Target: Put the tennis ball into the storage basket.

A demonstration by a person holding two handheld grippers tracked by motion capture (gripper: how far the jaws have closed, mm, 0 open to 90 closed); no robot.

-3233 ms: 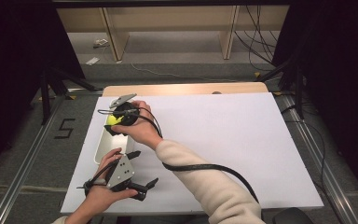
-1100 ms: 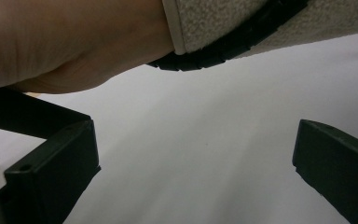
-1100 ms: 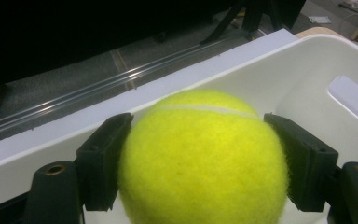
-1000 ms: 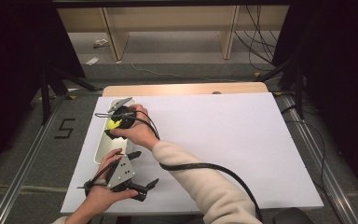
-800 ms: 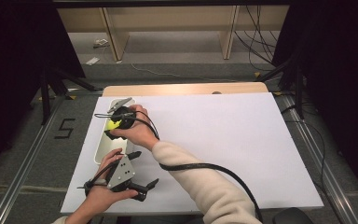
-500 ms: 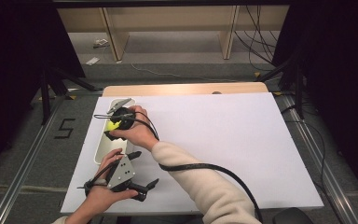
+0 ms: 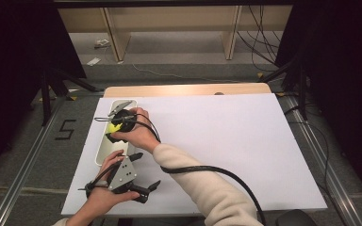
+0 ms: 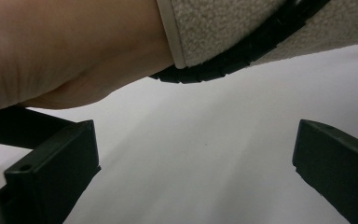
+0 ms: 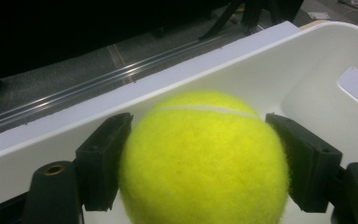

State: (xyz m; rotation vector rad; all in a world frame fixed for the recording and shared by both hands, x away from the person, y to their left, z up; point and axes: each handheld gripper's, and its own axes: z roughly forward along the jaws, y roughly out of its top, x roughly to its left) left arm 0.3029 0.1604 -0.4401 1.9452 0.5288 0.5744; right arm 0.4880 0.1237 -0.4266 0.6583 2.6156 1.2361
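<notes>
The right hand-held gripper (image 7: 116, 128) hangs over a long white bin (image 7: 104, 151) that sits along the left edge of the table (image 7: 226, 141). A yellow tennis ball (image 9: 204, 158) sits between its two black jaws, inside the bin and close to the bin's white wall (image 9: 177, 79). In the right gripper view both pads lie against the sides of the ball, one on each flank, and the jaws have just been opening a little, with the ball between them. In the high view the ball (image 7: 114, 127) shows as a small yellow patch under the right hand (image 7: 136, 134), about midway along the bin.

The right forearm, in a cream fleece sleeve (image 7: 202, 188), crosses from the near edge of the table toward the far left, with the black cable (image 7: 202, 168) looping beside it.

The left hand-held gripper (image 7: 146, 188) lies low on the white table surface at the near left, just near of the bin, held in the left hand (image 7: 101, 195). Its jaws stand wide apart with nothing between them, and the left gripper view looks out under the right wrist and sleeve (image 8: 223, 28).
</notes>
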